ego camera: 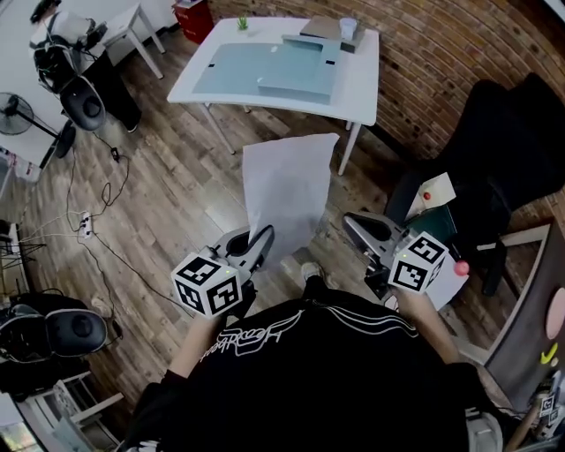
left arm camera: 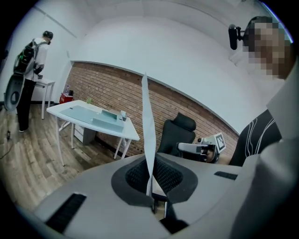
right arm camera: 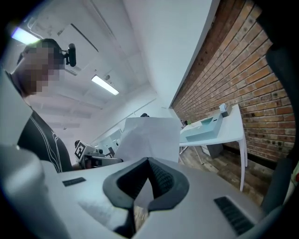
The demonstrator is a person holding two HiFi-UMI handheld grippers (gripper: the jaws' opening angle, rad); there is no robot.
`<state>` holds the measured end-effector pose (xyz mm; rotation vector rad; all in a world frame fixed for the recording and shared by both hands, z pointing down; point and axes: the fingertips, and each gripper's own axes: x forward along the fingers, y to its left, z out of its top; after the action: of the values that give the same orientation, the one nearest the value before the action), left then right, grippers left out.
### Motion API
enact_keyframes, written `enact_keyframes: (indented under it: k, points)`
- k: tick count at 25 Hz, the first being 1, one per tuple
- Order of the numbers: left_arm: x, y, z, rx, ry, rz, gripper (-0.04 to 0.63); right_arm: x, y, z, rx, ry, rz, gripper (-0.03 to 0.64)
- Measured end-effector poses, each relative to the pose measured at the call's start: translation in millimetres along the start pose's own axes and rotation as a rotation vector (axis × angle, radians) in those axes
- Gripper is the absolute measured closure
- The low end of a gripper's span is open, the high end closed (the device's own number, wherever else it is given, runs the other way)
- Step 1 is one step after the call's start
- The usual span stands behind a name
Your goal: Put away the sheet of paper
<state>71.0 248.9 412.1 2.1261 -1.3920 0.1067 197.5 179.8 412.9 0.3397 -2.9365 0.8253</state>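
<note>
A white sheet of paper (ego camera: 287,190) hangs out over the wooden floor, and my left gripper (ego camera: 263,237) is shut on its near edge. In the left gripper view the sheet (left arm camera: 146,116) stands edge-on and rises from between the closed jaws of the left gripper (left arm camera: 149,163). My right gripper (ego camera: 357,225) is level with it to the right, apart from the paper, its jaws shut with nothing between them. In the right gripper view the sheet (right arm camera: 149,137) is ahead and to the left of the right gripper (right arm camera: 148,161). A pale blue tray (ego camera: 296,84) lies on the white table (ego camera: 362,71) beyond.
A black office chair (ego camera: 512,150) stands at the right by the brick wall. A cup (ego camera: 348,28) and a small plant (ego camera: 242,22) stand on the table's far edge. Cables (ego camera: 97,221) run across the floor at the left. A person (left arm camera: 32,60) stands at a far desk.
</note>
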Motion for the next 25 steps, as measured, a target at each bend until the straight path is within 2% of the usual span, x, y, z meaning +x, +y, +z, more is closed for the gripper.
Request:
enact_keyframes:
  k: [9, 19, 25]
  points:
    - [69.9, 43.6, 69.8, 0.024, 0.015, 0.033, 0.565, 46.3, -85.6, 65.8, 0.015, -0.013, 0.049, 0.614]
    - [85.7, 94.1, 101.5, 0.013, -0.017, 0.069, 0.565, 88.9, -113.5, 86.4, -0.005, -0.011, 0.078, 0.615]
    - [103.4, 138.5, 123.7, -0.002, -0.021, 0.036, 0.565, 119.3, -133.2, 96.9, -0.011, -0.009, 0.041, 0.615]
